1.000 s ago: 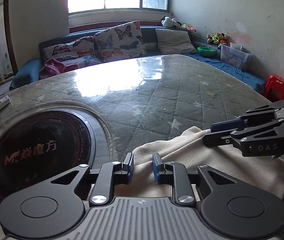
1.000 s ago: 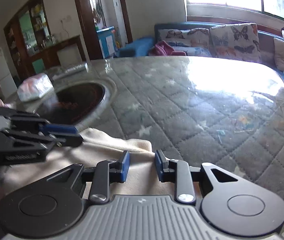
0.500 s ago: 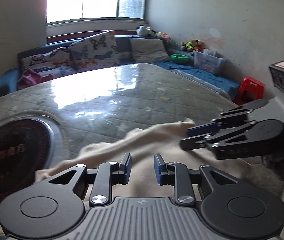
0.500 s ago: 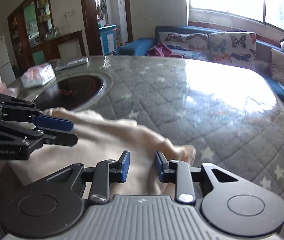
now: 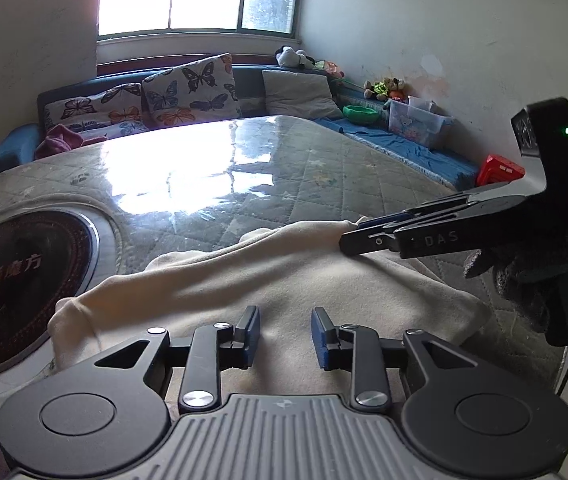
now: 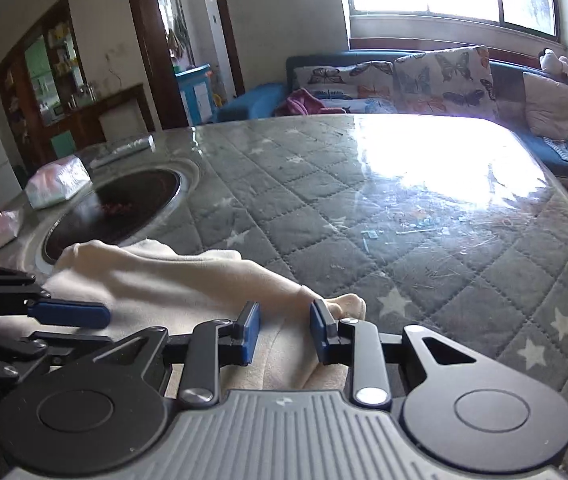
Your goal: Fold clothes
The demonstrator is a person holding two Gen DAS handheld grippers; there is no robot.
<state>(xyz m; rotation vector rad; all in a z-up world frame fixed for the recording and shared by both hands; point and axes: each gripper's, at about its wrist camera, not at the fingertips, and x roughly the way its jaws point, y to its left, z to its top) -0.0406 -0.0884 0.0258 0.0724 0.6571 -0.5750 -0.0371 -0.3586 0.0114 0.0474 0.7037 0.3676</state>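
Currently both grippers were spread apart, holding nothing: left gripper and right gripper sat over the cream garment, which lay bunched on the quilted table beside the round cooktop.

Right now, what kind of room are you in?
Probably a family living room. A blue sofa with butterfly cushions sits under the window, soft toys lie along the wall, and a cream garment rests on a big glass-topped table with a round cooktop in it.
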